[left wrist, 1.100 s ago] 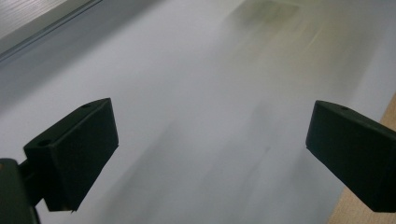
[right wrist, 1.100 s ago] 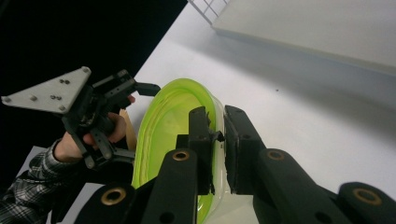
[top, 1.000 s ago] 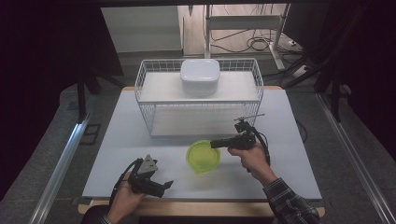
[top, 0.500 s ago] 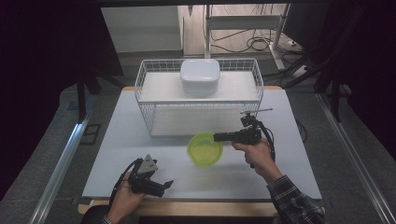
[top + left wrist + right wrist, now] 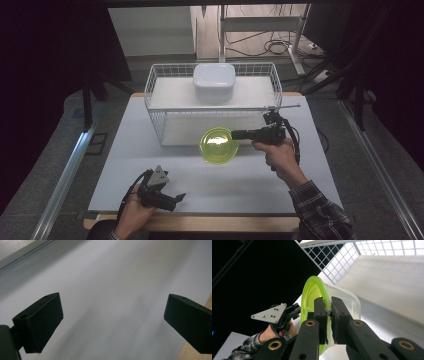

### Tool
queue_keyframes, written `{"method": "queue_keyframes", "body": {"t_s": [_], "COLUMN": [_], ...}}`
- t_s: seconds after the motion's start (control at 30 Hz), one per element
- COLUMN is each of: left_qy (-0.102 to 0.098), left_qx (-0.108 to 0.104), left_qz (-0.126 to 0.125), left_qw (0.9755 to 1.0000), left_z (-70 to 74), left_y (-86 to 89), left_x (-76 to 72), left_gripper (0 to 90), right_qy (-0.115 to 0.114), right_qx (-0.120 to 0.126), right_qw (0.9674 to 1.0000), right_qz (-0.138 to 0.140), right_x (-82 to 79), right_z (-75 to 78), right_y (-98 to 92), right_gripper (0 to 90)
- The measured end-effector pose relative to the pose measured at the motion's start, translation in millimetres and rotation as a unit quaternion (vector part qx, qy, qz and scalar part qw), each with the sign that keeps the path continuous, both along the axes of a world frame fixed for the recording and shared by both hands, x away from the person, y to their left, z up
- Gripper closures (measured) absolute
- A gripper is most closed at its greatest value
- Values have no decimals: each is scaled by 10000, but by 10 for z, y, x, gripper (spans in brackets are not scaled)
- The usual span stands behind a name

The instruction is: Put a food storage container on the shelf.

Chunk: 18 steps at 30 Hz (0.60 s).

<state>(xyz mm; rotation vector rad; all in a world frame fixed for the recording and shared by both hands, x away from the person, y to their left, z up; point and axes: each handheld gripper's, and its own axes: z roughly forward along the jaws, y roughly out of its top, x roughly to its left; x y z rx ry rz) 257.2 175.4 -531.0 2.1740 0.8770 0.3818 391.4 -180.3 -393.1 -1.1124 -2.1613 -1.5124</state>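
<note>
Two grippers are at work over the pale grey table top (image 5: 320, 175), and I place everything against the white wire basket rack (image 5: 155, 90) standing at the table's far middle.

Farthest left, well in front of the rack near the table's near edge, the left gripper (image 5: 172, 198) rests low in the person's left hand (image 5: 131, 215). Its jaws stand wide apart with nothing between them; its own view looks down on bare table, the wooden edge showing at one corner.

Moving right, the translucent lime-green plastic bowl (image 5: 218, 145) hangs just in front of the rack's lower opening, lifted and tipped so its mouth faces up and toward the camera. On the rack's upper shelf sits a white rounded-square lidded container (image 5: 214, 82), directly behind and above the bowl.

Right again, the right gripper (image 5: 236, 134) reaches in sideways from the right hand (image 5: 280, 156), its jaws clamped on the bowl's right rim, one inside the wall and one outside.

As I judge it, the coming move turns on this: the bowl lies at the jaw tips, leftward of the right hand, with the rack's open lower shelf just beyond it. The right hand is far nearer; the left is idle and well apart.
</note>
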Motion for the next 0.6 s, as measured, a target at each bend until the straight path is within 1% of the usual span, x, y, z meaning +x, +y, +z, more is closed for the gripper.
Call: {"method": "queue_keyframes", "body": {"t_s": [0.2, 0.4, 0.6], "left_qy": [8, 24, 45], "left_qx": [-15, -4, -30], "left_qz": [9, 5, 24], "left_qw": [10000, 10000, 10000], "left_z": [-3, -9, -12], "left_y": [0, -1, 1], "left_x": [1, 6, 9], "left_gripper": [20, 20, 20], "right_qy": [-31, -50, -99], "right_qx": [50, 220, 432], "right_qw": [10000, 9997, 9990], "right_qz": [-28, -53, -114], "right_x": [22, 35, 57], "right_z": [73, 184, 360], "right_y": [4, -14, -58], "right_gripper": [840, 840, 840]}}
